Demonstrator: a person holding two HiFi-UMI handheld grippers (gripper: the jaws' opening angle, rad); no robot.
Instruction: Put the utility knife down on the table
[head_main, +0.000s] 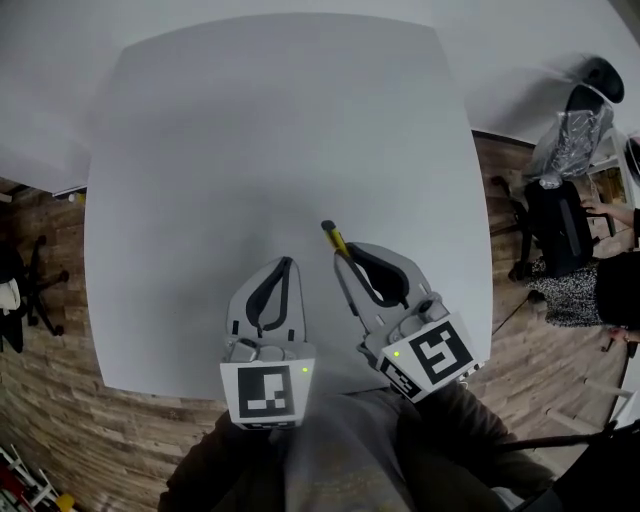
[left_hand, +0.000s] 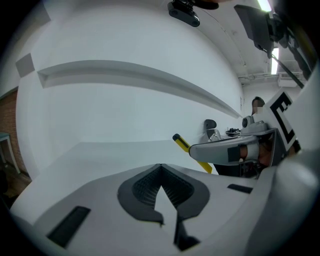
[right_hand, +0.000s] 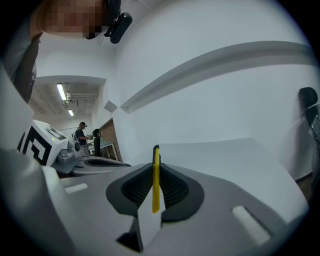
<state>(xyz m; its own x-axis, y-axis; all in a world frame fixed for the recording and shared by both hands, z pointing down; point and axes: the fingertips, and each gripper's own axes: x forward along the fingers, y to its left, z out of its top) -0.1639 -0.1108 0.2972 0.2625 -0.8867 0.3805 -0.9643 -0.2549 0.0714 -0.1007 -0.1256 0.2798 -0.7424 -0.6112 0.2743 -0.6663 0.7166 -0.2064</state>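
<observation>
A yellow and black utility knife (head_main: 335, 240) sticks out forward from my right gripper (head_main: 352, 262), which is shut on it above the white table (head_main: 250, 140). In the right gripper view the knife (right_hand: 156, 180) stands edge-on between the closed dark pads, its black tip above them. From the left gripper view the same knife (left_hand: 189, 150) shows to the right, held by the other gripper. My left gripper (head_main: 284, 268) hovers beside it over the near part of the table, jaws closed together with nothing between them (left_hand: 161, 169).
The table's near edge lies just under both grippers, with wooden floor (head_main: 50, 400) around it. An office chair (head_main: 25, 290) stands at the left. At the right are a dark chair (head_main: 555, 225) and a seated person (head_main: 600, 290).
</observation>
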